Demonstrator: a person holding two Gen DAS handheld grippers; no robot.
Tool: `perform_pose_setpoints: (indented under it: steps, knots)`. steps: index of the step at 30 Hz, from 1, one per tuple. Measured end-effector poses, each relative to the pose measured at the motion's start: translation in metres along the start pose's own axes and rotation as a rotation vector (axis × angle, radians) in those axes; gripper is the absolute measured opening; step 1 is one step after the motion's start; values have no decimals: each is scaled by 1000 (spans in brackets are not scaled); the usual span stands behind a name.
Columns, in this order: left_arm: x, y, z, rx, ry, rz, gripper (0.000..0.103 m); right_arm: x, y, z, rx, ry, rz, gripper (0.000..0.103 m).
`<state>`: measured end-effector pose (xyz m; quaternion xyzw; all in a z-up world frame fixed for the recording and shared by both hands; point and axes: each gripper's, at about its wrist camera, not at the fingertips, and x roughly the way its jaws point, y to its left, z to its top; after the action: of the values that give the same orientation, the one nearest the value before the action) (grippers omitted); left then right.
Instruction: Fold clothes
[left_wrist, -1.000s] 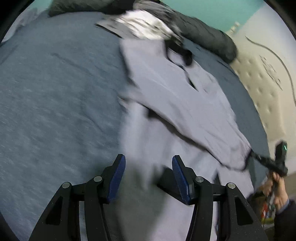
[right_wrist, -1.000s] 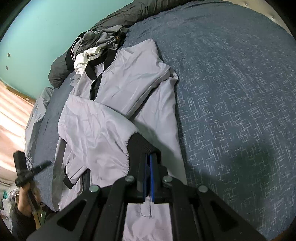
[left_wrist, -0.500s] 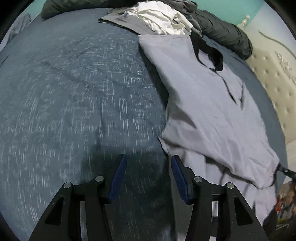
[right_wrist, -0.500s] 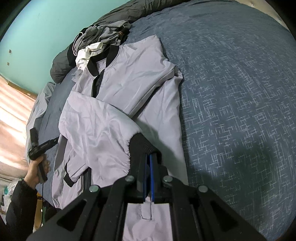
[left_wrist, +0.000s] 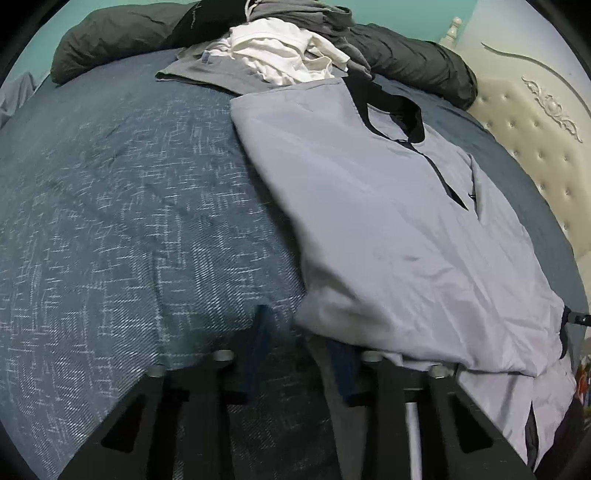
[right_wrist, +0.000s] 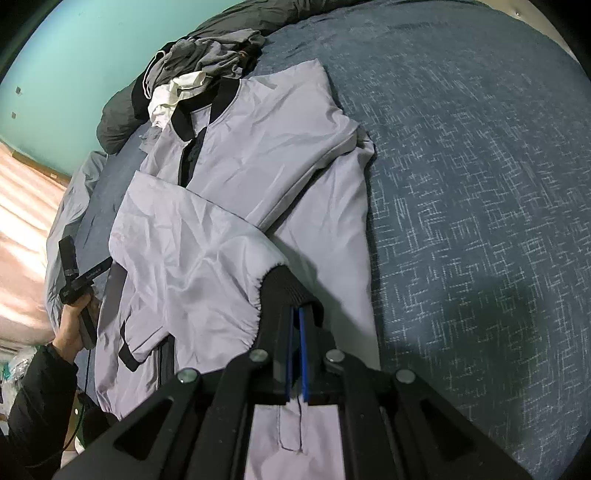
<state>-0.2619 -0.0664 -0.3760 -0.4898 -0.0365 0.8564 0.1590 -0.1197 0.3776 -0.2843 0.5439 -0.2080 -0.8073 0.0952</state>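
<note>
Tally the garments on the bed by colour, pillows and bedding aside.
Light lavender jacket: 1, its black cuff gripped by the right tool
White garment: 1
Grey garments: at least 1; pile too bunched to separate
Total: at least 3

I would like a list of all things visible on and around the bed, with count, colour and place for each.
jacket: one, pale lilac with black collar, spread on the bed, one sleeve folded across the front
sleeve cuff: one, black, in the right gripper
clothes pile: grey and white, beyond the collar
duvet: one, dark, far edge
bed cover: one, blue
headboard: one, cream, tufted
wall: turquoise
left gripper: open, over the cover
right gripper: shut on the cuff
hand: one, dark sleeve, holding the left gripper
</note>
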Motion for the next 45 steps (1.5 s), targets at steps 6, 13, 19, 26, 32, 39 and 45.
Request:
perform_pose_setpoints:
  steps: [6, 13, 19, 26, 32, 39, 45]
  knots:
    - [-22, 0, 5, 50, -31, 56, 9, 0, 8, 0, -7, 9, 11, 3]
    - [-51, 32, 5, 34, -38, 140, 8, 10, 32, -4, -50, 28, 39, 3]
    - [-43, 47, -1, 12, 22, 189, 8, 33, 45, -6, -61, 60, -8, 3]
    - [-51, 54, -13, -38, 61, 184, 11, 31, 33, -8, -33, 64, -14, 3]
    - [-91, 64, -3, -159, -34, 149, 11, 33, 33, -11, -24, 66, -6, 3]
    - [-54, 23, 17, -8, 37, 168, 11, 31, 38, -12, -41, 66, -17, 3]
    - [-15, 30, 14, -36, 109, 188, 10, 29, 38, -16, -55, 82, -11, 3]
